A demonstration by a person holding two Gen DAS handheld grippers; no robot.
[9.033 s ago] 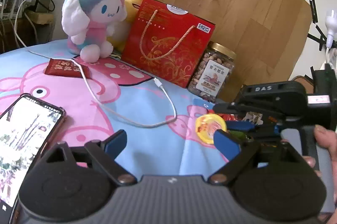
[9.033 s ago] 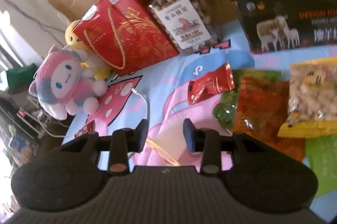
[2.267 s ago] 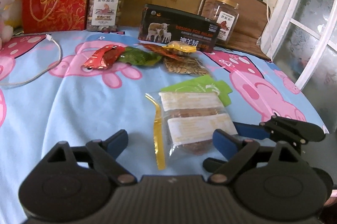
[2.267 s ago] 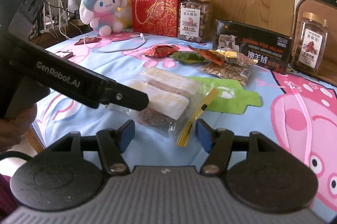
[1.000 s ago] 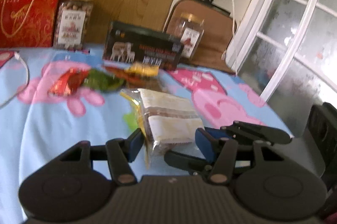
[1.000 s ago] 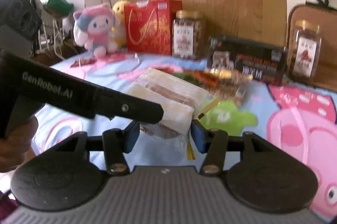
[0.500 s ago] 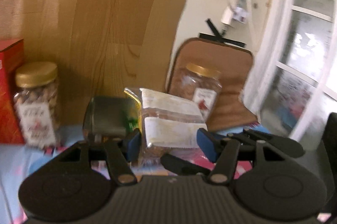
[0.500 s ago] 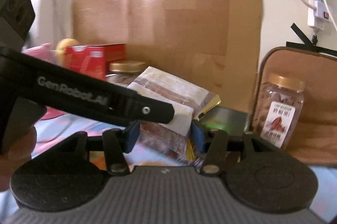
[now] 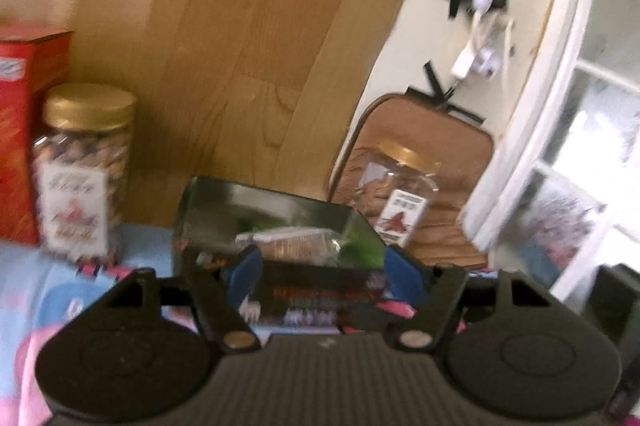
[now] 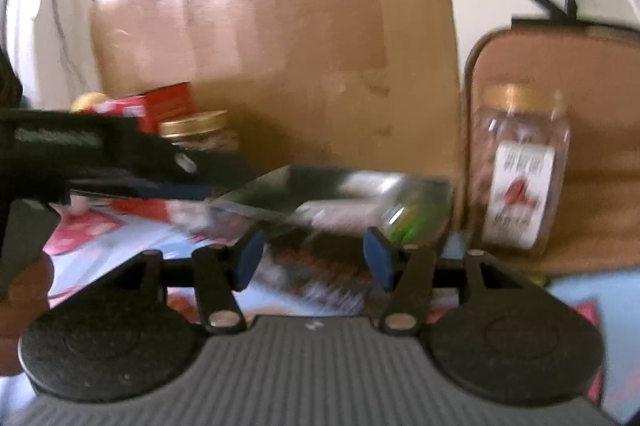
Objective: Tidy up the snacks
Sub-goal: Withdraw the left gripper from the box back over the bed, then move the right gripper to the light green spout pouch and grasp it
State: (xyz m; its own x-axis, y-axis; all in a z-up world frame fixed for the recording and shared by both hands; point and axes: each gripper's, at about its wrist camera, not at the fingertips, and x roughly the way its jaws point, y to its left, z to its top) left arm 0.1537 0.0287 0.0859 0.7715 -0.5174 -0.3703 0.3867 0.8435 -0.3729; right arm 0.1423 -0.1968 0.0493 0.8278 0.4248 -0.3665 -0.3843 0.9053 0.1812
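My left gripper (image 9: 320,276) angled slightly down, jaws opening, clear snack bag (image 9: 290,244) lying on dark box (image 9: 224,206), unpinched. My right gripper (image 10: 312,258) alongside, jaws parting, empty.

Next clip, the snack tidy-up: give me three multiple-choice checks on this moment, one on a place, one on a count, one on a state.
1. Where does the clear snack packet lie?
A. on top of the dark box
B. inside a jar
C. on the window sill

2. How many gold-lidded jars show in the left wrist view?
A. one
B. two
C. four

3. How does the jar in front of the brown pad stand?
A. upright, lid on
B. tipped on its side
C. upright, lid off

Answers:
1 A, since the packet rests flat on the box's top face.
2 B, since a second jar stands far to the left.
3 A, since its gold lid sits on top and its label reads upright.
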